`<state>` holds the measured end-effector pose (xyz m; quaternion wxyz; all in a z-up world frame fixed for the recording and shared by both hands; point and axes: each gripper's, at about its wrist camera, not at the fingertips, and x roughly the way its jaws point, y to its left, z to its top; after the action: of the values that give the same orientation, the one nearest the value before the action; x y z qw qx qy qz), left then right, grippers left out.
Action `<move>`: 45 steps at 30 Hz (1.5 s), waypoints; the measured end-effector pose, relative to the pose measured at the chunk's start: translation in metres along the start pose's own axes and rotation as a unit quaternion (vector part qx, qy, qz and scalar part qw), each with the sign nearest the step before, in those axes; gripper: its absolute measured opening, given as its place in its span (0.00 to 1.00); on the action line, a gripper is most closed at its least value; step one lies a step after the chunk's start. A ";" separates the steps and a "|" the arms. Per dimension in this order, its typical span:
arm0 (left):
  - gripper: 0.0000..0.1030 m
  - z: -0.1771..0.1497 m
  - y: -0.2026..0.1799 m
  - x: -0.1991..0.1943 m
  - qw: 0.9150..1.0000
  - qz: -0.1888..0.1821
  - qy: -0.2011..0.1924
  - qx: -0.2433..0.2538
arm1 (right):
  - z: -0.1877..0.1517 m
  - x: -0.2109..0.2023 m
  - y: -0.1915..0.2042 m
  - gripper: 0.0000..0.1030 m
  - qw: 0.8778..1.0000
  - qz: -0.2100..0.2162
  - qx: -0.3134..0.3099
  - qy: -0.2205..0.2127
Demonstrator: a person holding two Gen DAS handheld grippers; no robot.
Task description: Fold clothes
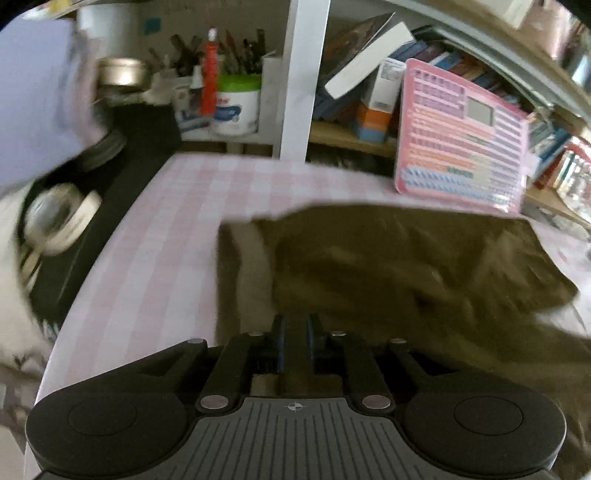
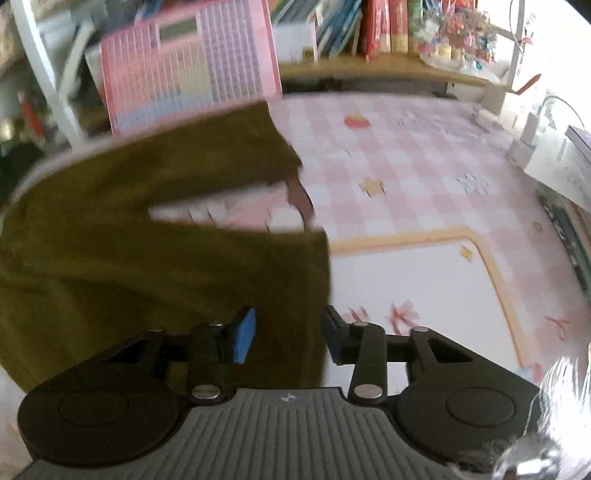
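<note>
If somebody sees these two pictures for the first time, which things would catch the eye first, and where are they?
First comes the large olive-brown cloth garment, spread over the pink-and-white checked tablecloth and filling the left of the right wrist view. Next, the pink plastic chart board with rows of small squares stands at the table's far edge, against the cluttered wooden bookshelf.

A home room: crammed bookshelves (image 2: 354, 29), a pink checked tablecloth (image 2: 406, 158) and a pot of pens (image 1: 236, 107)
</note>
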<state>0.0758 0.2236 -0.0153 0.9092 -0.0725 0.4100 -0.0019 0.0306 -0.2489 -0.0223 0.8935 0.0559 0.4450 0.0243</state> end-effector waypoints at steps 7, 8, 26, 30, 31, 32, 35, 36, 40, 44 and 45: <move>0.13 -0.061 0.017 -0.045 0.996 0.003 0.001 -0.095 | 0.024 0.039 0.018 0.04 0.999 0.021 -0.030 0.011; 0.13 -0.065 0.019 -0.049 0.995 0.006 -0.001 -0.103 | 0.027 0.049 0.013 0.01 0.999 0.009 -0.026 0.020; 0.54 -0.076 0.026 -0.031 0.974 -0.002 0.011 -0.227 | -0.023 -0.003 0.002 0.00 0.998 -0.034 -0.046 -0.019; 0.27 -0.075 0.032 -0.026 0.961 -0.020 0.013 -0.276 | -0.050 -0.011 0.009 0.00 0.997 -0.047 -0.054 -0.002; 0.16 -0.076 0.032 -0.025 0.959 -0.023 0.014 -0.284 | -0.055 -0.012 0.007 0.00 0.998 -0.050 -0.046 -0.005; 0.12 -0.076 0.032 -0.024 0.956 -0.025 0.015 -0.291 | -0.057 -0.013 0.007 0.00 0.998 -0.051 -0.042 -0.007; 0.08 -0.066 0.014 -0.048 0.970 -0.029 -0.026 -0.238 | -0.058 -0.014 0.008 0.00 0.998 -0.056 -0.038 -0.007; 0.08 -0.062 0.007 -0.059 0.976 -0.030 -0.045 -0.213 | -0.057 -0.014 0.008 0.00 0.998 -0.057 -0.038 -0.005; 0.09 -0.065 0.017 -0.066 0.980 -0.004 -0.043 -0.195 | -0.057 -0.014 0.011 0.01 0.998 -0.055 -0.040 -0.001; 0.11 -0.089 0.038 -0.043 0.973 0.007 0.006 -0.229 | -0.059 -0.015 0.016 0.01 0.998 -0.052 -0.046 -0.002; 0.11 -0.093 0.039 -0.042 0.973 0.003 0.002 -0.231 | -0.060 -0.015 0.018 0.01 0.997 -0.055 -0.049 -0.002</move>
<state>-0.0235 0.2524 -0.0494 0.8671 -0.2789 0.4014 0.0956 -0.0260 -0.2281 -0.0439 0.8959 -0.0123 0.4440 -0.0030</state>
